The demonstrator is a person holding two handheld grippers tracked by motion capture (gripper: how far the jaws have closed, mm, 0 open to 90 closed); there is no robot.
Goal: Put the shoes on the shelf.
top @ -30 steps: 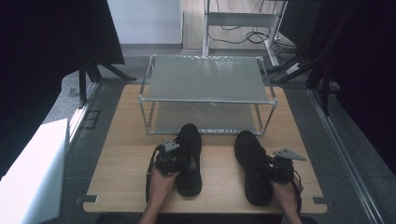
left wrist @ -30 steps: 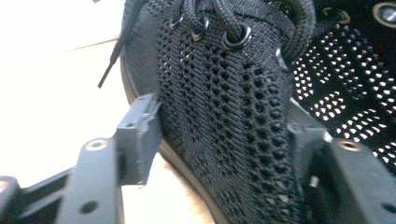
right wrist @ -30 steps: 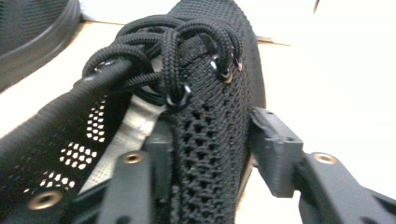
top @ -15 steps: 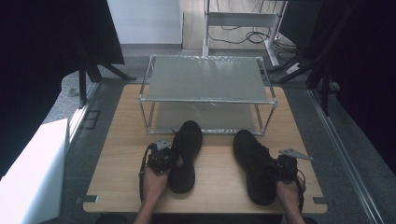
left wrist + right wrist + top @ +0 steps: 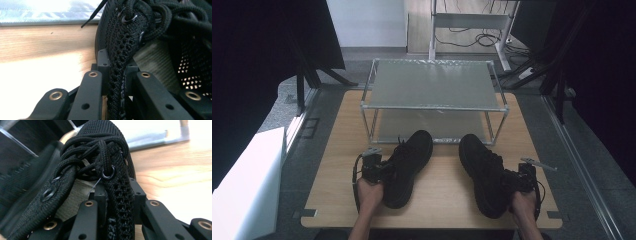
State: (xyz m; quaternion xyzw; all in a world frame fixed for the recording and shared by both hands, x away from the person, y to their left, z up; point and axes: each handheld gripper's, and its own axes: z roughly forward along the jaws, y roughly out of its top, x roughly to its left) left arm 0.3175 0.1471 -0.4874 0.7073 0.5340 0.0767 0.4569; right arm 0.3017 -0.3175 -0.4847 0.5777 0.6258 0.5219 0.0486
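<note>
High view has us with two black shoes on the desk (image 5: 332, 200) before the rack (image 5: 432, 107), toes toward it. Left claw (image 5: 379, 172) pinches the left shoe (image 5: 408, 167) by its soft mesh collar; right claw (image 5: 517, 181) clamps the right shoe (image 5: 482, 172) likewise. Light, floppy; grip near the eyelets.

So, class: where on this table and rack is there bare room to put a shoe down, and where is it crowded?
Free: the rack's top shelf and lower shelf, and the table strips beside the rack. Narrow: the wood between the left shoe and right shoe. Crowded: the near edge, where the left claw and right claw each pinch a shoe's side wall.
</note>
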